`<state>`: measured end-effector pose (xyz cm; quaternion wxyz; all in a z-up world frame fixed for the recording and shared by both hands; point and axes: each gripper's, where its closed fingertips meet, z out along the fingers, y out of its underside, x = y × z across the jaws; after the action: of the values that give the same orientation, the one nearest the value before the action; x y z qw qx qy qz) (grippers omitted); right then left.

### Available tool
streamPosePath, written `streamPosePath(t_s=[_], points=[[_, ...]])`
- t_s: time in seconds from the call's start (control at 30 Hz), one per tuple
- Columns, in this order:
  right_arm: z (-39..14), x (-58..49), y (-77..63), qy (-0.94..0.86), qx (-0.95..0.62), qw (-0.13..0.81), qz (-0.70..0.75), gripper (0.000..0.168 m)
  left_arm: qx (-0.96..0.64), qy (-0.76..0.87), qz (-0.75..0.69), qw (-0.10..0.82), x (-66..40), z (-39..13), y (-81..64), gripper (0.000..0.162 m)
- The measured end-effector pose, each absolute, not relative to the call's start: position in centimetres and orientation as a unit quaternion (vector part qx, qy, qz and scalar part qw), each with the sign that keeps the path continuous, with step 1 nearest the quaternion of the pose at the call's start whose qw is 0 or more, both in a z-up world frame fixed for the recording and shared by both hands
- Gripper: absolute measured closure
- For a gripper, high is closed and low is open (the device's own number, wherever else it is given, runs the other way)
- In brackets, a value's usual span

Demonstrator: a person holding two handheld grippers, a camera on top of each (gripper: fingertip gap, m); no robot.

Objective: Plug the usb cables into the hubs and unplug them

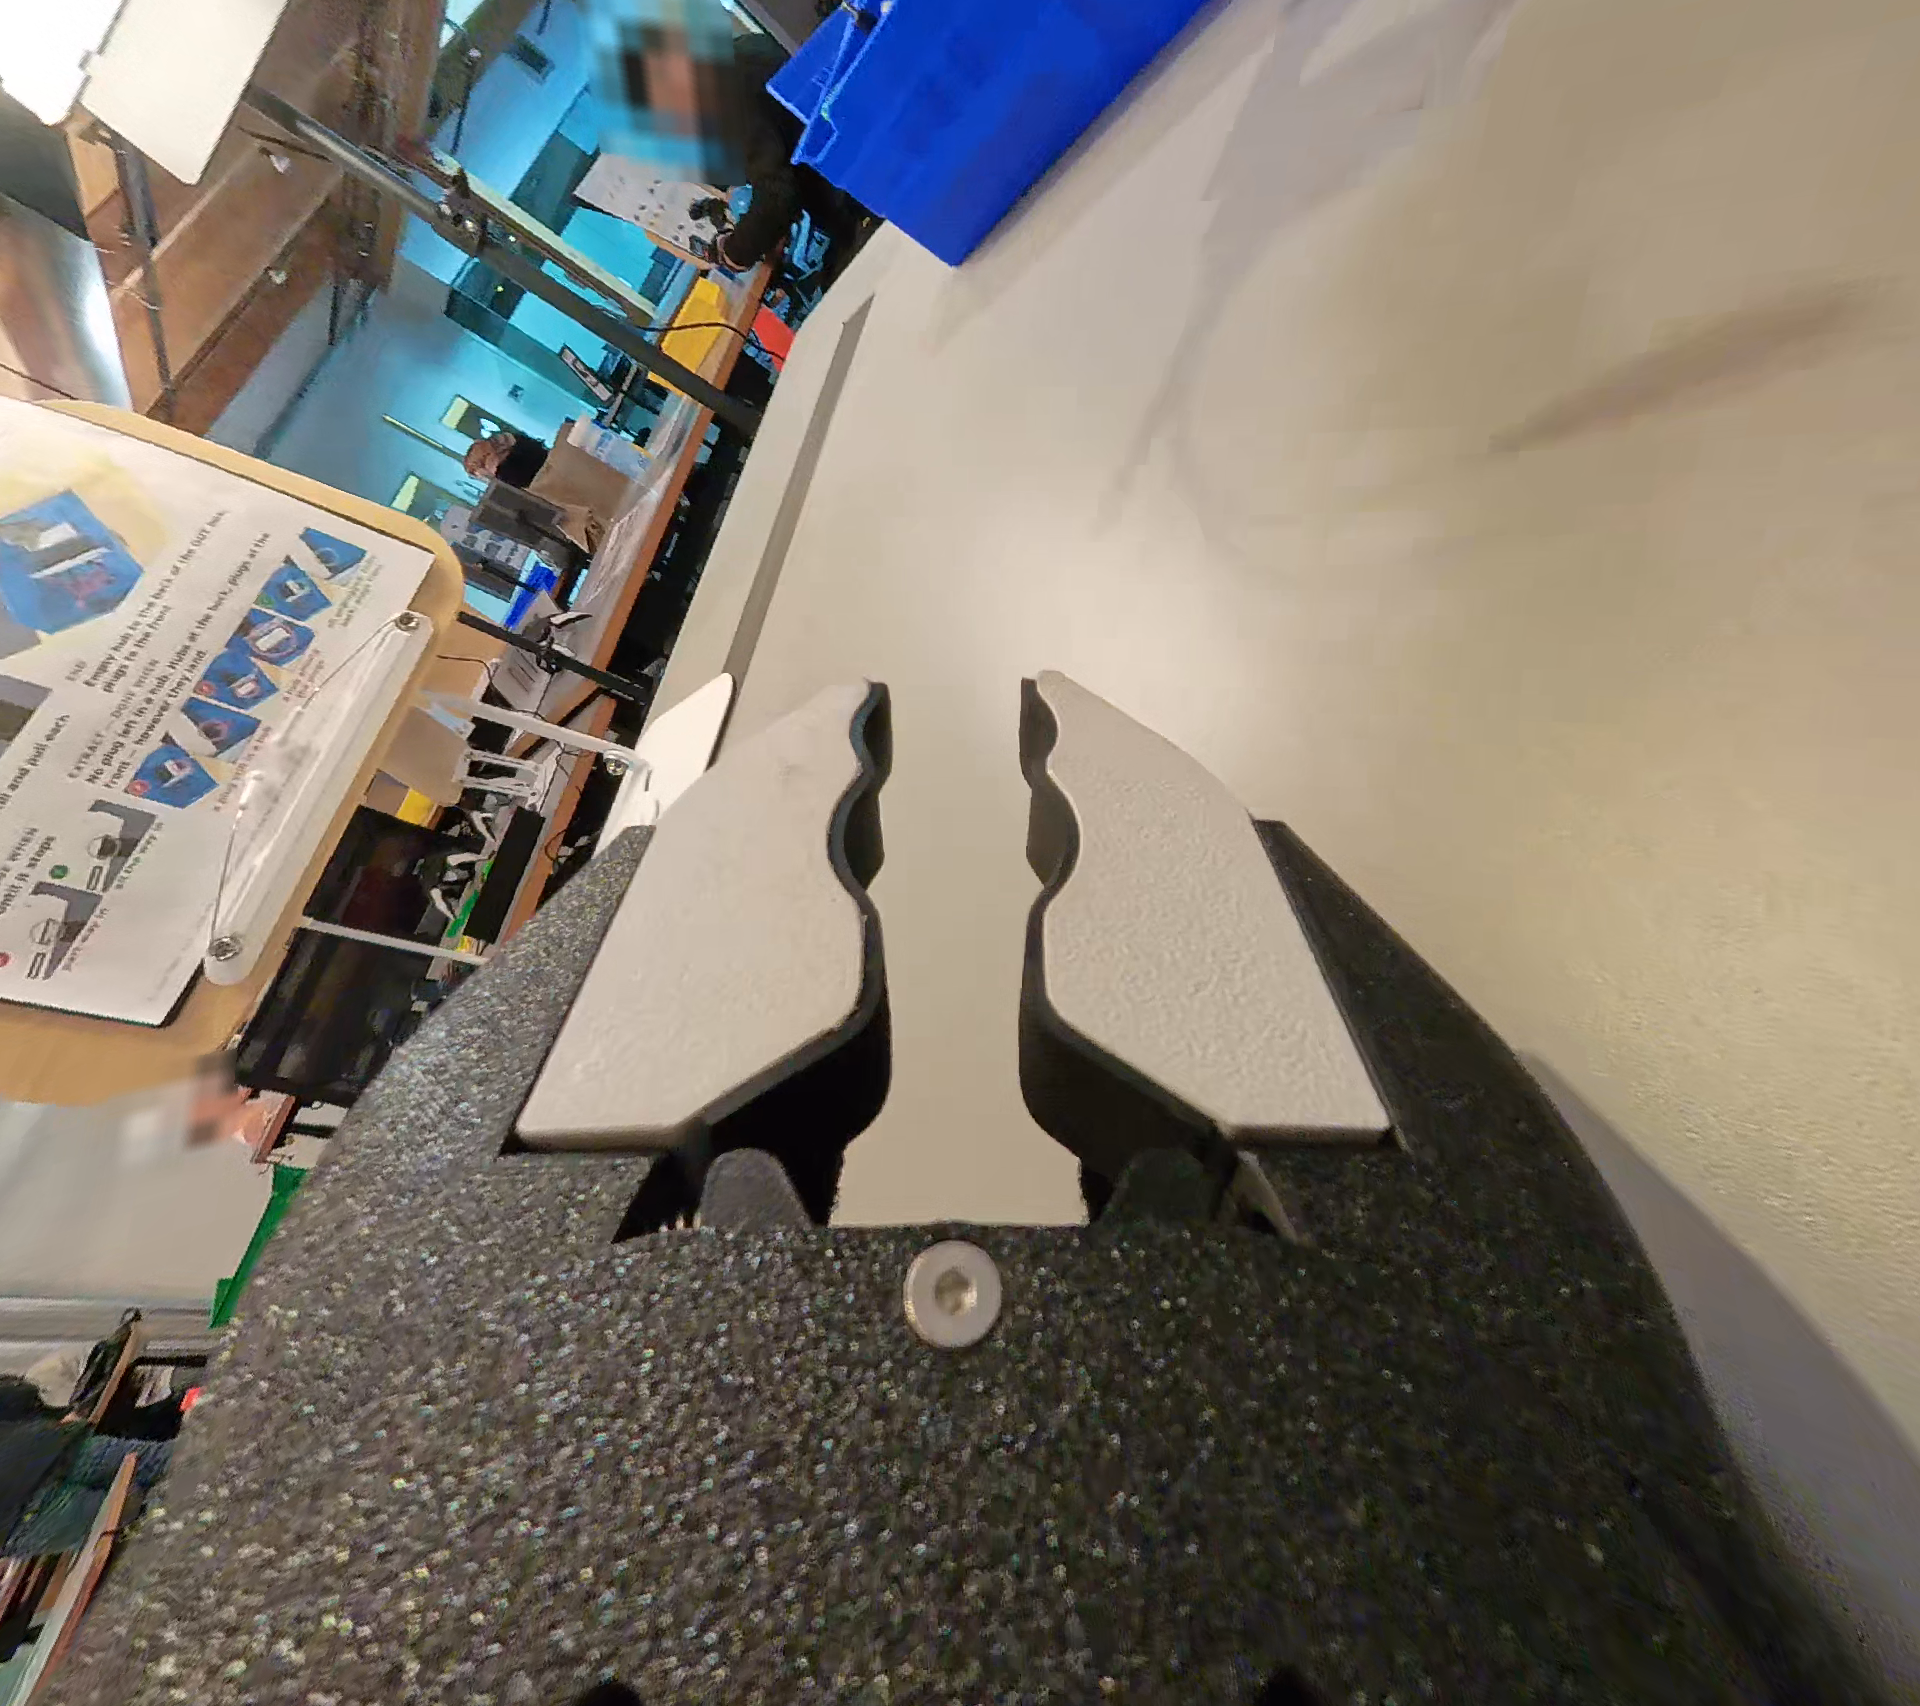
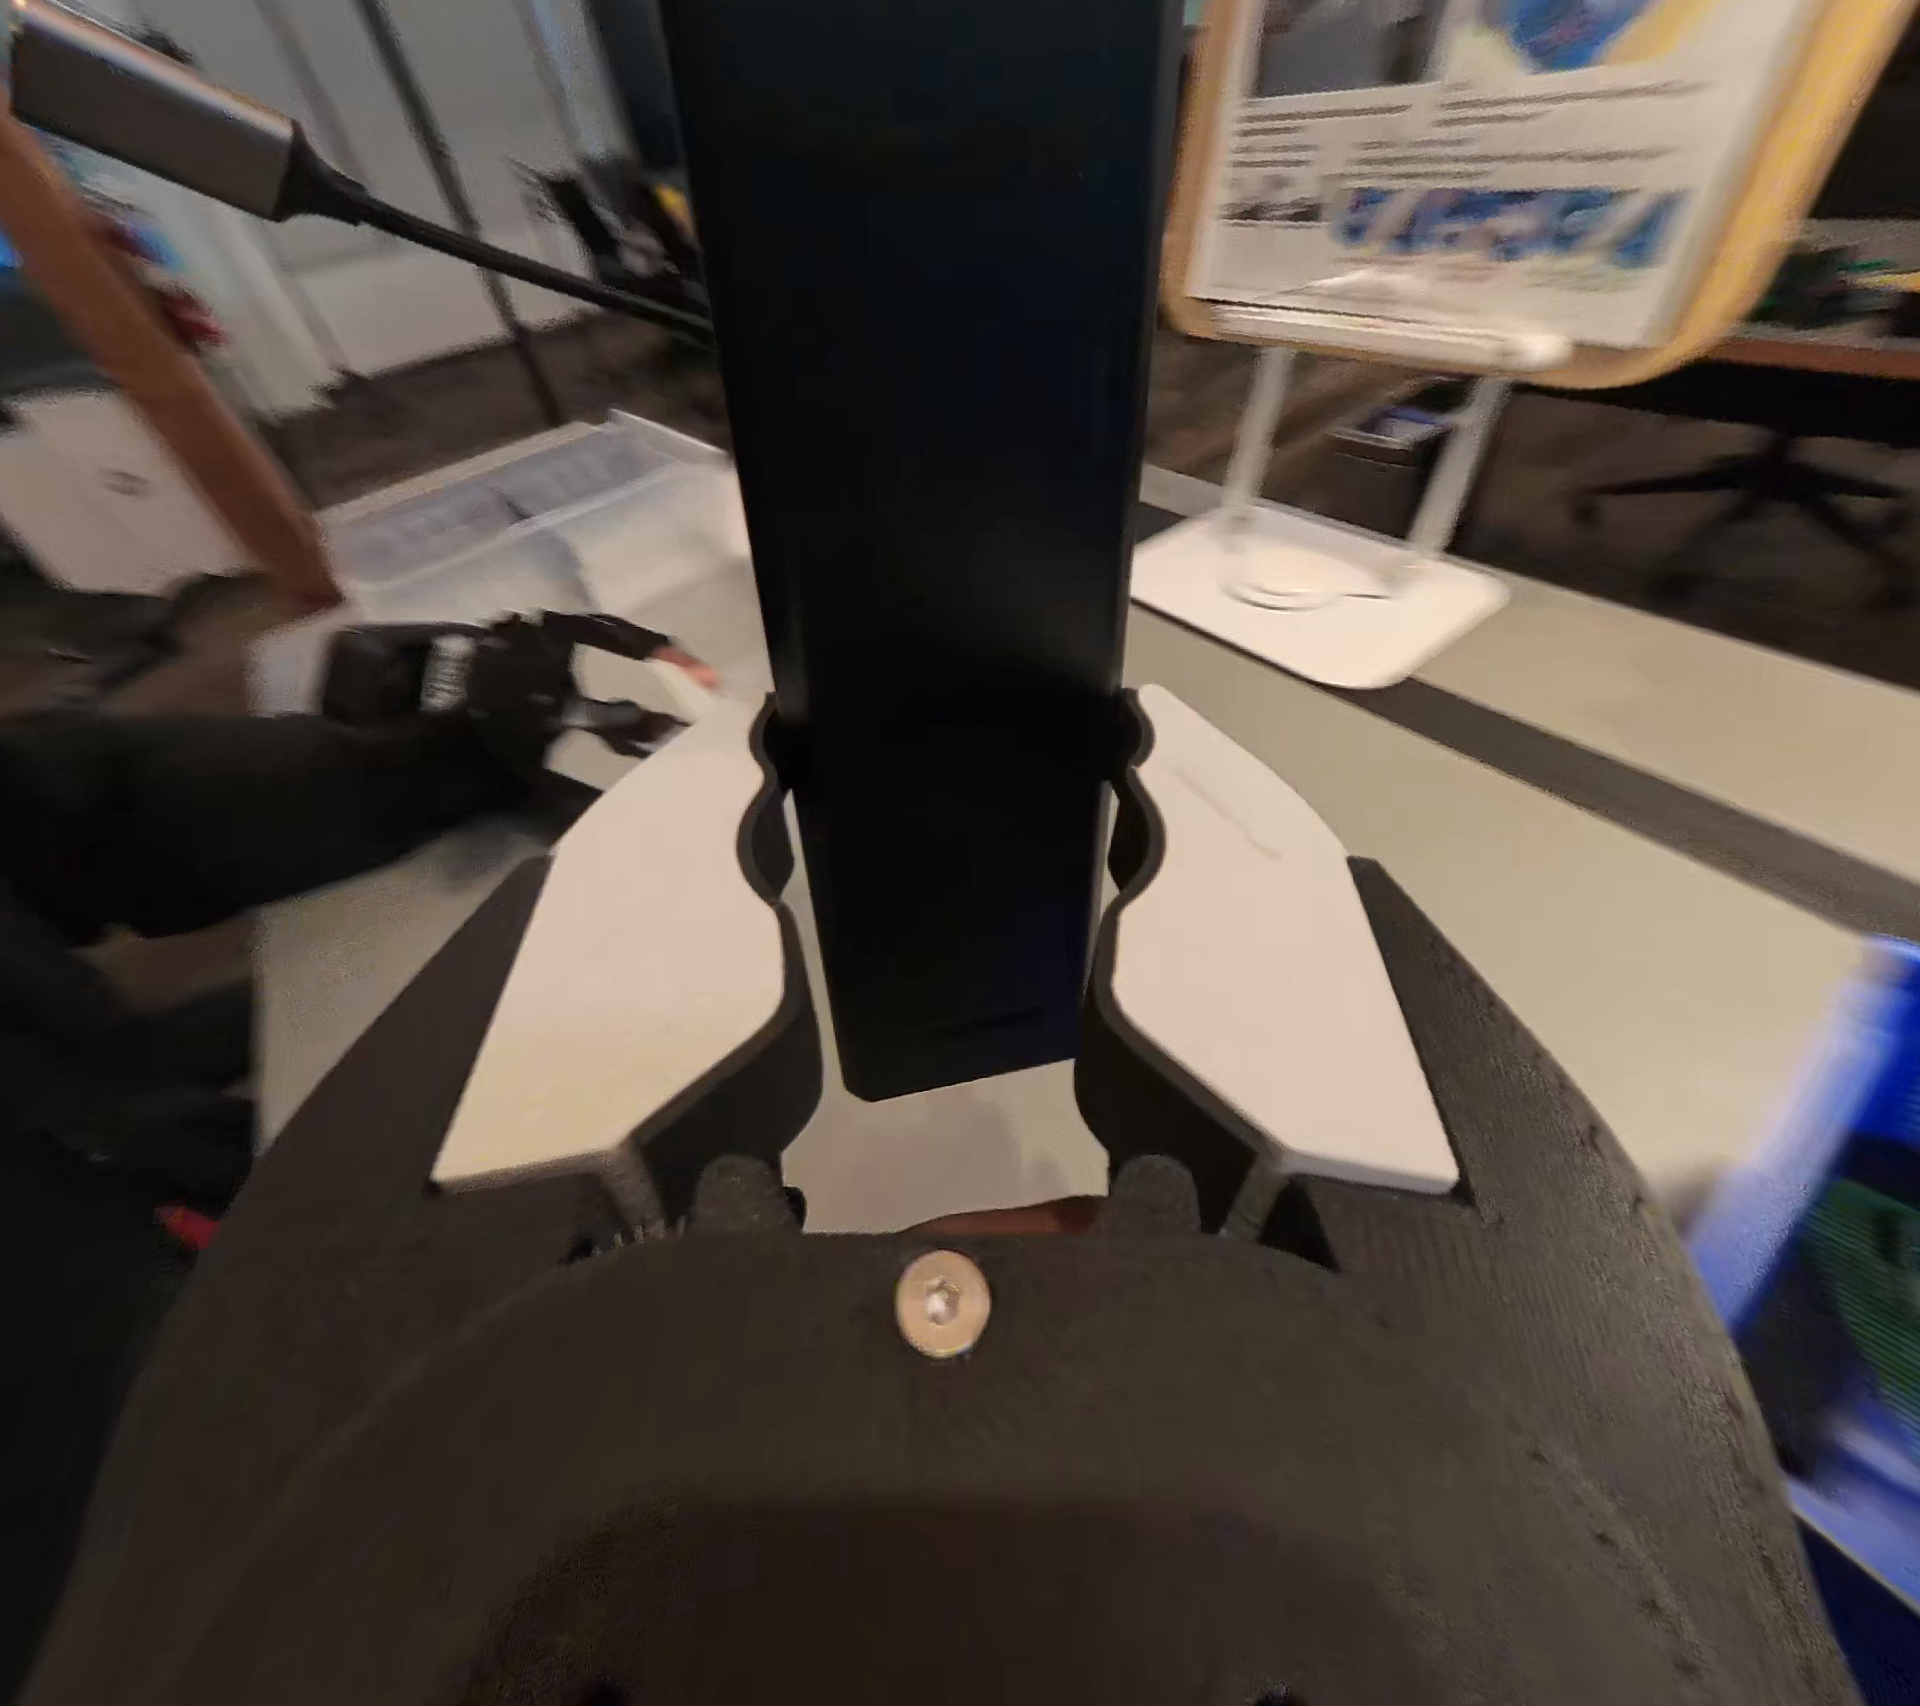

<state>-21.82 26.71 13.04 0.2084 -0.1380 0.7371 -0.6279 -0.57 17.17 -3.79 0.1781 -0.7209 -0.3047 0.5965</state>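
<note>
Your right gripper (image 2: 951, 721) is clamped on a long black hub (image 2: 925, 430), its two white fingers (image 2: 644, 950) pressing the hub's sides near its lower end. The hub stands upright between them and rises well above the fingertips, with a bright metallic edge along its top. A dark cable (image 2: 499, 254) comes out from behind the hub's left side and runs up to the left, ending in a grey metal plug (image 2: 145, 98) that hangs free in the air. Your left gripper (image 1: 956, 700) is tilted sideways over the pale table (image 1: 1403, 565), its jaws spread with only bare tabletop showing in the gap between them; it holds nothing. A blue bin (image 1: 997, 25) sits on the far part of the table in the left wrist view, well apart from that gripper. An instruction sheet on a wooden board (image 2: 1538, 67) stands on a white stand (image 2: 1330, 596) at the far right of the right wrist view. At the left of that view a dark-sleeved arm (image 2: 208, 804) lies across the table with a black gripper at its end; the picture is blurred there.
</note>
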Motion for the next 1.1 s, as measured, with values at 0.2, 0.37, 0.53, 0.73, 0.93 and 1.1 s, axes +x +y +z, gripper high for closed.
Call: streamPosePath(t_s=[0.2,0.37,0.53,0.73,0.93,1.1], points=[[14.1,-39.6,29.9,0.829,-0.076,-0.035,-0.553,0.109,-0.733,-0.302,0.585,0.173,-0.8,-4.5,17.5,0.140],[11.5,-49.3,29.4,0.879,-0.076,-0.180,-0.436,0.110,-0.737,-0.307,0.579,0.165,-0.9,-5.1,17.3,0.141],[5.6,-51.4,26.8,0.917,-0.143,-0.171,-0.330,0.109,-0.738,-0.317,0.576,0.153,-0.7,-5.6,16.7,0.142],[1.0,-52.9,25.8,0.943,-0.197,-0.174,-0.202,0.109,-0.740,-0.325,0.569,0.148,-0.6,-6.1,16.3,0.144],[-1.2,-52.6,25.7,0.941,-0.257,-0.190,-0.117,0.108,-0.743,-0.326,0.565,0.147,-0.7,-6.3,16.3,0.144],[-3.0,-50.0,26.5,0.942,-0.286,-0.150,-0.088,0.106,-0.744,-0.326,0.564,0.147,-0.6,-6.3,16.3,0.144]])
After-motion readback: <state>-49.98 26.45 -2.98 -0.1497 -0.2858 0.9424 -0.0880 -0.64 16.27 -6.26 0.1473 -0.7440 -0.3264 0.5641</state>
